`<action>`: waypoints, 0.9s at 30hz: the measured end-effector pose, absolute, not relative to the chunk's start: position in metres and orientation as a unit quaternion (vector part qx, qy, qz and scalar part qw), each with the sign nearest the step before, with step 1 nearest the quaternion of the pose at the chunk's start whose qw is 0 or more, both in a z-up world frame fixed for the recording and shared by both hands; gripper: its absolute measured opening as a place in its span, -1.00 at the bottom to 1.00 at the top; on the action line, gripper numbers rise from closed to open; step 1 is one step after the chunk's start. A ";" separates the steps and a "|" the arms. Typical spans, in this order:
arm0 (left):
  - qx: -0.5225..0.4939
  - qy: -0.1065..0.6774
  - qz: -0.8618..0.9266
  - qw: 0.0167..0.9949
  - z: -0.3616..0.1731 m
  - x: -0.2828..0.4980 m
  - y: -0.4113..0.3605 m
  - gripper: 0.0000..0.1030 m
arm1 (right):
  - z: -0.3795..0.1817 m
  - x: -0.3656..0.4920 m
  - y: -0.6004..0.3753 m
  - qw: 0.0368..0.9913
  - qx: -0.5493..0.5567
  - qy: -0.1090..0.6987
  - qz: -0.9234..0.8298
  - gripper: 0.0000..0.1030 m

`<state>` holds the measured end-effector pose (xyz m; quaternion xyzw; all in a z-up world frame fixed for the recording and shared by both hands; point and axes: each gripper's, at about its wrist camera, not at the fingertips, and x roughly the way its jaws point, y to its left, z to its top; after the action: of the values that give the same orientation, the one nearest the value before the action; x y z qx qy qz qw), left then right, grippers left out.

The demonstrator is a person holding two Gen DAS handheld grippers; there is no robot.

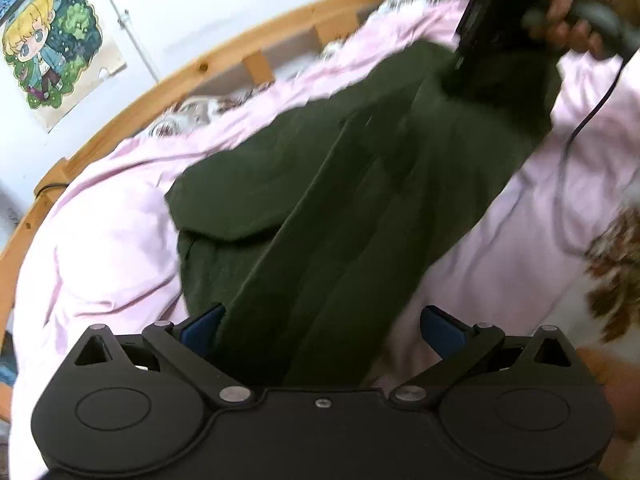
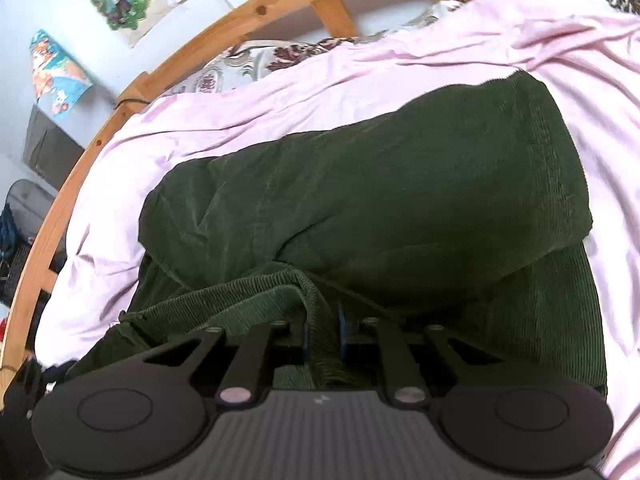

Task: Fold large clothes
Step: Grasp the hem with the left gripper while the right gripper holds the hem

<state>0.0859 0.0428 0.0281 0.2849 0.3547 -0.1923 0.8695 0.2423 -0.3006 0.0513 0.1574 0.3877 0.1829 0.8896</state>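
Observation:
A large dark green corduroy garment (image 1: 360, 180) lies spread on a pink sheet (image 1: 120, 240), with one part doubled over the rest. My left gripper (image 1: 322, 326) is open, its blue pads wide apart, and a strip of the green cloth runs between them without being pressed. In the left wrist view a hand (image 1: 572, 12) holds my right gripper (image 1: 460, 76) at the garment's far end. From the right wrist view, my right gripper (image 2: 323, 330) is shut on a bunched ridge of the green corduroy garment (image 2: 380, 184), lifting that edge slightly.
A curved wooden bed frame (image 1: 200, 68) borders the far side of the pink sheet (image 2: 240, 112), with posters (image 1: 52, 48) on the wall behind. A floral-patterned cover (image 2: 280, 56) lies along the frame. A black cable (image 1: 592, 112) hangs from the right gripper.

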 end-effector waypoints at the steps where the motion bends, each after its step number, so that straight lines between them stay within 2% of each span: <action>1: 0.292 0.358 -0.189 0.867 0.026 0.088 0.045 0.98 | 0.052 0.240 -0.301 0.890 0.156 0.385 0.185 -0.72; 4: 0.316 0.376 -0.179 0.853 0.019 0.093 0.050 0.88 | 0.054 0.235 -0.304 0.893 0.153 0.379 0.187 -0.72; 7: 0.343 0.390 -0.157 0.840 0.012 0.093 0.056 0.67 | 0.057 0.228 -0.307 0.895 0.151 0.372 0.194 -0.72; 10: 0.329 0.406 -0.142 0.841 0.013 0.092 0.066 0.22 | 0.058 0.215 -0.305 0.900 0.128 0.365 0.203 -0.70; 11: 0.314 0.413 -0.142 0.843 0.014 0.094 0.070 -0.04 | 0.057 0.208 -0.302 0.902 0.115 0.361 0.207 -0.65; 12: 0.297 0.419 -0.143 0.846 0.016 0.094 0.073 -0.23 | 0.056 0.200 -0.300 0.905 0.099 0.359 0.207 -0.49; 13: 0.283 0.422 -0.140 0.850 0.018 0.095 0.076 -0.28 | 0.053 0.190 -0.297 0.908 0.077 0.358 0.206 -0.36; 14: 0.273 0.422 -0.138 0.853 0.020 0.095 0.077 -0.40 | 0.049 0.178 -0.294 0.913 0.044 0.355 0.198 -0.11; 15: 0.266 0.421 -0.137 0.856 0.020 0.095 0.077 -0.48 | 0.045 0.168 -0.292 0.916 0.016 0.352 0.193 0.02; 19: 0.237 0.418 -0.131 0.867 0.028 0.099 0.077 -0.64 | 0.023 0.124 -0.282 0.920 -0.110 0.343 0.153 0.07; 20: 0.228 0.418 -0.130 0.870 0.031 0.101 0.079 -0.66 | 0.016 0.113 -0.281 0.920 -0.139 0.337 0.143 0.07; 22: 0.213 0.417 -0.127 0.874 0.037 0.102 0.080 -0.69 | 0.007 0.098 -0.280 0.916 -0.170 0.336 0.139 -0.18; 23: 0.209 0.415 -0.126 0.876 0.041 0.101 0.079 -0.72 | 0.004 0.090 -0.283 0.914 -0.178 0.336 0.142 -0.48; 24: 0.203 0.411 -0.124 0.880 0.045 0.099 0.080 -0.75 | 0.003 0.083 -0.281 0.915 -0.186 0.331 0.139 -0.66; 27: 0.183 0.394 -0.117 0.893 0.060 0.081 0.081 -0.81 | 0.008 0.060 -0.278 0.922 -0.198 0.308 0.130 -0.73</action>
<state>0.0815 0.0805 0.0604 0.1834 0.3938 -0.1171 0.8930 0.0599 -0.2777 0.0083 -0.1979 0.3075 0.1299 0.9216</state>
